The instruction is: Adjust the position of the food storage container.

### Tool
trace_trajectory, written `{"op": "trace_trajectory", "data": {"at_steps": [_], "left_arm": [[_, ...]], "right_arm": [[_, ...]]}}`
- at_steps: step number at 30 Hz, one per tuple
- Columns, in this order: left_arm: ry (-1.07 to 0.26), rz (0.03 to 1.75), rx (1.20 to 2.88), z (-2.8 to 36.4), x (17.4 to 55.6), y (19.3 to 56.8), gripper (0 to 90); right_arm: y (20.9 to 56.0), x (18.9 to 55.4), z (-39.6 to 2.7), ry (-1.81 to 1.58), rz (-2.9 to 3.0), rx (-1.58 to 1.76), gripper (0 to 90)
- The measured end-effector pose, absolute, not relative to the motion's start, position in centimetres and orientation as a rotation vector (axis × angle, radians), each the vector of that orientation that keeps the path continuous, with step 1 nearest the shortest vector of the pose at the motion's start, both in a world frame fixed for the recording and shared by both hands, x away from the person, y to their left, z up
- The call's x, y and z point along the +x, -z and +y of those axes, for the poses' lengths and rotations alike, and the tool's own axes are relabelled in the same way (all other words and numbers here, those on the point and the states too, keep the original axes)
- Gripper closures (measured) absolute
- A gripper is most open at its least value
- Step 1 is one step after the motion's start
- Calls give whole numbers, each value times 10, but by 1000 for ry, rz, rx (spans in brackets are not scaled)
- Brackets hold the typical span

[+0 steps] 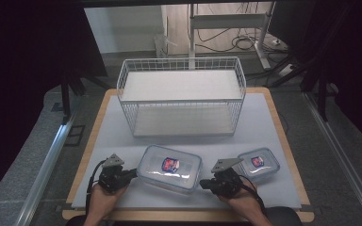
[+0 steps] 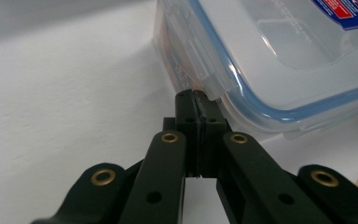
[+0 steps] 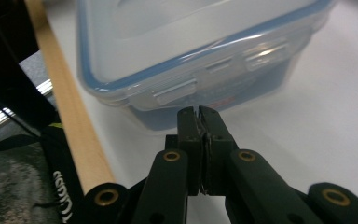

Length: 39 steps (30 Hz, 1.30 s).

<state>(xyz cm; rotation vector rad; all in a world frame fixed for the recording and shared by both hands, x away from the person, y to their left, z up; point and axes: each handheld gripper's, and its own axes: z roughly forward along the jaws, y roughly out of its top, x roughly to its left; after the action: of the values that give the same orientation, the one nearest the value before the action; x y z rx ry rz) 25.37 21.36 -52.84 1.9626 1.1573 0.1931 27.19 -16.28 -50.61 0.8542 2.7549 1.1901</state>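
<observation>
Two clear plastic boxes with blue-rimmed lids lie on the white mat (image 1: pixel 264 122) near the front edge of the table (image 1: pixel 273 101). The large box (image 1: pixel 169 167) sits near the middle of that edge, turned a little askew, with a red and blue label on its lid. The small box (image 1: pixel 259 164) lies just to its right, apart from it, with the same kind of label.

The person's hands come in from below, each holding a black gripper. The left gripper (image 1: pixel 133 172) points at the left end of the large box, and the right gripper (image 1: pixel 202 183) points at the box's right end, so the box lies between the two tools.

In the left gripper view, the left gripper (image 2: pixel 198 95) has its jaws pressed together with no gap and nothing between them. Its tip is right at the side clasp (image 2: pixel 200 56) of the large box (image 2: pixel 279 51), at the corner where the blue rim curves round; I cannot tell whether it actually touches.

In the right gripper view, the right gripper (image 3: pixel 198 112) is also closed flat on itself, holding nothing. Its tip sits just below the lid clasp (image 3: pixel 175 91) of the large box (image 3: pixel 191 42), very close to the wall of the box. The pale wooden edge of the table (image 3: pixel 65 98) runs up the left of that view.

Farther back on the mat stands a white wire basket (image 1: pixel 181 96), well apart from the boxes and both hands.
</observation>
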Motion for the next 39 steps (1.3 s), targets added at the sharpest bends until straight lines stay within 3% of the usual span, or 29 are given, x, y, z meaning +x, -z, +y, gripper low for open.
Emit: {"op": "trace_trajectory", "data": {"at_steps": [18, 30, 32, 33, 39], "left_arm": [[-188, 1084, 2022, 171, 265, 526, 884], [-326, 1038, 2060, 183, 252, 517, 588], [-350, 1031, 2073, 184, 247, 517, 489], [-350, 1031, 2073, 184, 247, 517, 457], [-314, 1047, 2078, 190, 244, 521, 310]], "right_arm": [[504, 290, -198, -1110, 2628, 1006, 891], [487, 287, -228, -1133, 2511, 1017, 773], [485, 286, -233, -1160, 2474, 1027, 689], [485, 286, -233, -1160, 2474, 1027, 689], [487, 284, -231, -1174, 2465, 1002, 515]]}}
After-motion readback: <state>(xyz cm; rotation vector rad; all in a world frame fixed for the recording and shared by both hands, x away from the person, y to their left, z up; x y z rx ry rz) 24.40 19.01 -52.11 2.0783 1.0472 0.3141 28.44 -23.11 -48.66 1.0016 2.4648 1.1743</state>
